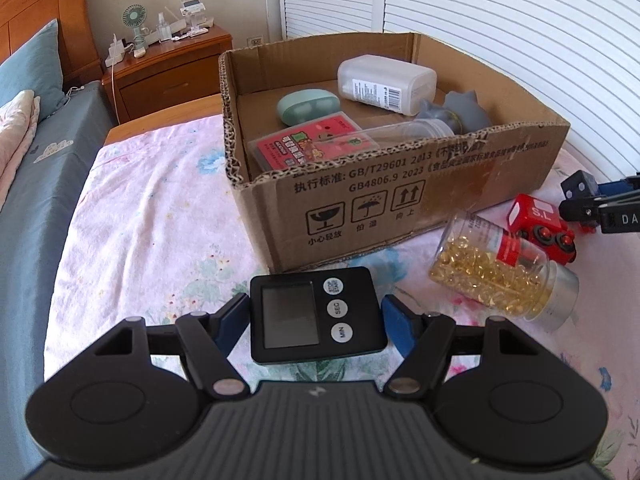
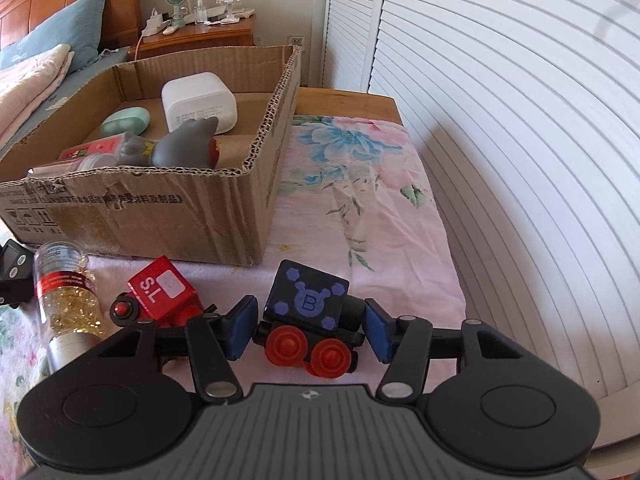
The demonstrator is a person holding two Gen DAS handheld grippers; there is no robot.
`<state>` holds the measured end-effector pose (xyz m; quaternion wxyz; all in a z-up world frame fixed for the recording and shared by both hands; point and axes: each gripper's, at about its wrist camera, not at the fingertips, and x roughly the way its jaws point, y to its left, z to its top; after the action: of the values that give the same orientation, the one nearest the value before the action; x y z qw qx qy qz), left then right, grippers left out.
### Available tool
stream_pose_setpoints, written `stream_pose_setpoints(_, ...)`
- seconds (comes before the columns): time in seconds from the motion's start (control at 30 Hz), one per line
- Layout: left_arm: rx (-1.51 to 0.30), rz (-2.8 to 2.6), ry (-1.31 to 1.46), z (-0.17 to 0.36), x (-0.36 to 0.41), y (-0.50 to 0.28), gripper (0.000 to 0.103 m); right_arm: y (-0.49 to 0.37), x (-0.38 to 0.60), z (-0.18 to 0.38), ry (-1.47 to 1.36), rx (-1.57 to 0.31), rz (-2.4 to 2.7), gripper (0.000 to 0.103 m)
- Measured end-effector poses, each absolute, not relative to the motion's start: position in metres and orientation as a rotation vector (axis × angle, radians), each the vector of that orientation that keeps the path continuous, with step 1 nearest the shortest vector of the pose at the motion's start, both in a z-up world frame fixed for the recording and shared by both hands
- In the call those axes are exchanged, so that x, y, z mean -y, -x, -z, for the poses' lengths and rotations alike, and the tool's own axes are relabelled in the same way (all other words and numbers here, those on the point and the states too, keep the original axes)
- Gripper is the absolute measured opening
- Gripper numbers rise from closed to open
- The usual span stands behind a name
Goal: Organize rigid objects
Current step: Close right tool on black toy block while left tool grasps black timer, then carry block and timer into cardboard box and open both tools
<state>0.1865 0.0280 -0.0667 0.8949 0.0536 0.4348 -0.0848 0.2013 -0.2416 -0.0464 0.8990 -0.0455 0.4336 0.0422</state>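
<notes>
A black digital timer (image 1: 288, 316) sits between the blue pads of my left gripper (image 1: 316, 316), which is shut on its two sides just above the floral sheet. My right gripper (image 2: 310, 328) is shut on a black toy train car (image 2: 308, 296) with red wheels and a blue "B" on top. Beside it lie a red toy car (image 2: 164, 292) marked "S.L" and a clear bottle of yellow capsules (image 2: 66, 292), both on the sheet in front of the cardboard box (image 1: 400, 184). In the left wrist view the right gripper's fingers (image 1: 592, 204) show at the right edge.
The box holds a white bottle (image 1: 384, 80), a mint case (image 1: 308, 108), a grey toy (image 1: 460, 112), a red card pack (image 1: 304, 144) and a clear jar (image 1: 400, 132). White louvred doors (image 1: 520, 40) stand close behind. A wooden nightstand (image 1: 168, 68) is at the back left.
</notes>
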Motion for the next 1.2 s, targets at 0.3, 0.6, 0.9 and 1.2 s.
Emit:
stream_pose_setpoints(0.3,-0.899,0.225,-0.145,0.049,-0.036,-0.174,0.071,-0.182,0.231,0.022,0.152,-0.896,-0.185,0.059)
stream_pose_setpoints(0.6,-0.88,0.281,-0.181,0.024,-0.041,-0.154,0.071,-0.164,0.22,-0.015,0.185,-0.85,-0.274,0.059)
stream_pose_setpoints(0.9,-0.842,0.314,-0.203,-0.003,-0.046,-0.144,0.071,-0.167,0.195,-0.051,0.237,-0.784,-0.358,0.059)
stream_pose_setpoints(1.2,-0.8,0.317,-0.192,-0.022,-0.058,-0.145,0.071,-0.208,0.158,-0.072,0.247,-0.758,-0.431,0.059)
